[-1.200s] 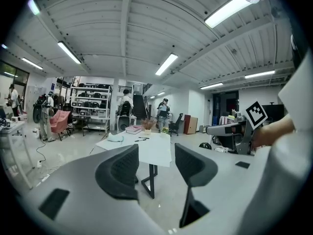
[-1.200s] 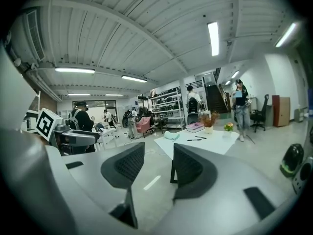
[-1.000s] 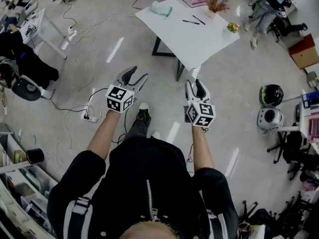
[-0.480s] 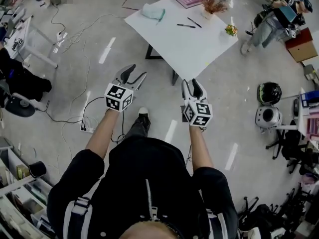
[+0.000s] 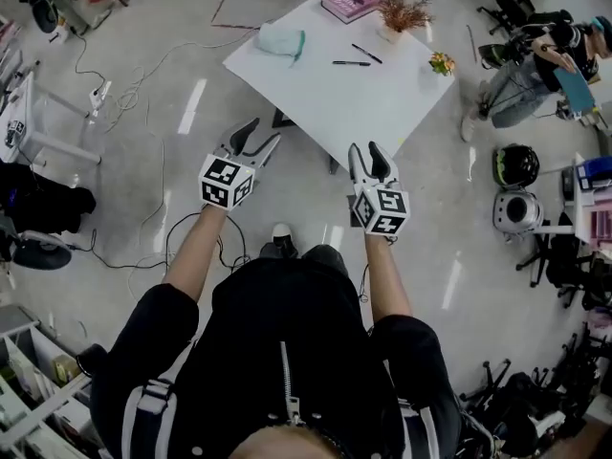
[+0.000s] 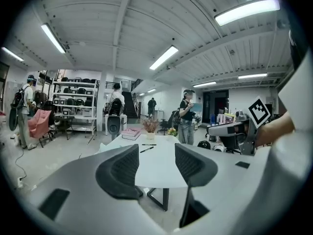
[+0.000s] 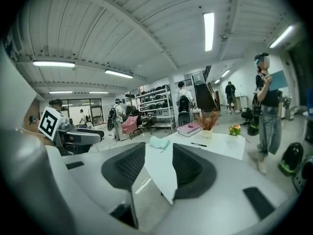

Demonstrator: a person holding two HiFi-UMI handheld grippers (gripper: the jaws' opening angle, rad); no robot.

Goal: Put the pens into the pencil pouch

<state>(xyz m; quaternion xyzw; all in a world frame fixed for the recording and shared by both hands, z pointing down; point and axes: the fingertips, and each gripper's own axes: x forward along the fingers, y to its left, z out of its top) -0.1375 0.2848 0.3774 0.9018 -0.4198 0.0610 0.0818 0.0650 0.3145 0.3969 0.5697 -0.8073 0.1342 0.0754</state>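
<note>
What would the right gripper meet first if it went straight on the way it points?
Probably the near corner of the white rectangular table, which shows between the open jaws of the right gripper. Height is unclear, so it might pass just above the tabletop.

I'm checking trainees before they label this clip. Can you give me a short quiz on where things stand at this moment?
1. True or false: the left gripper and the right gripper both have their fingers open and empty.
2. How many pens lie on the white table? A) one B) two C) four
3. Fill in: the pink ____ lies beside the potted dried plant.

Key: 1 true; 2 B; 3 book.
</note>
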